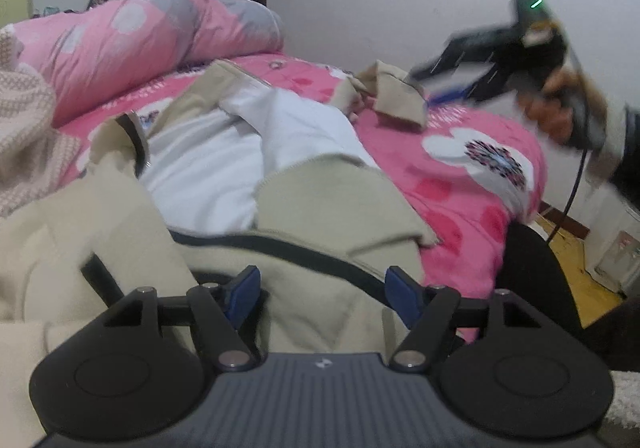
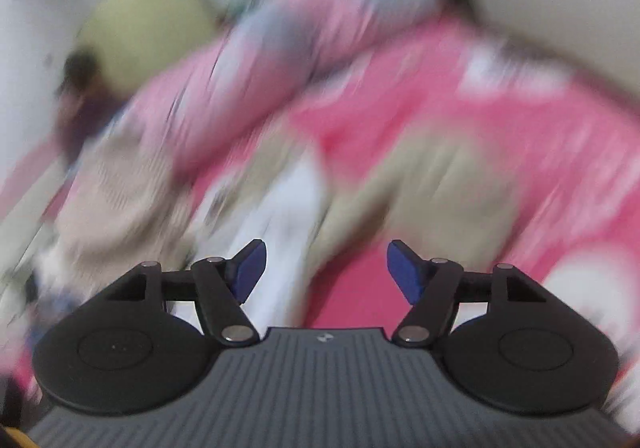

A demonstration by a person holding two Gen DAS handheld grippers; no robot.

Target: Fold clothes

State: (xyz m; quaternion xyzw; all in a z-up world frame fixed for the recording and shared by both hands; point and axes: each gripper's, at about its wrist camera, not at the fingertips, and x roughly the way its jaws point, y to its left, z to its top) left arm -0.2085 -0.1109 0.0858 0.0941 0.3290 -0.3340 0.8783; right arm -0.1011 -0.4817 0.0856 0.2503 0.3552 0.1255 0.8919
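A beige jacket with white lining (image 1: 224, 168) lies spread open on a pink bed (image 1: 480, 188). Its beige sleeve (image 1: 396, 96) stretches to the far right. My left gripper (image 1: 324, 292) is open, low over the jacket's near hem, with beige cloth between its blue pads. My right gripper (image 1: 444, 84) shows in the left wrist view, held by a hand, open beside the sleeve's end. In the blurred right wrist view my right gripper (image 2: 324, 268) is open and empty above the jacket (image 2: 420, 184).
A rolled pink and grey quilt (image 1: 152, 44) lies at the back of the bed. A striped knit garment (image 1: 24, 128) sits at the left. A white wall is behind, and the yellow floor (image 1: 576, 260) lies past the bed's right edge.
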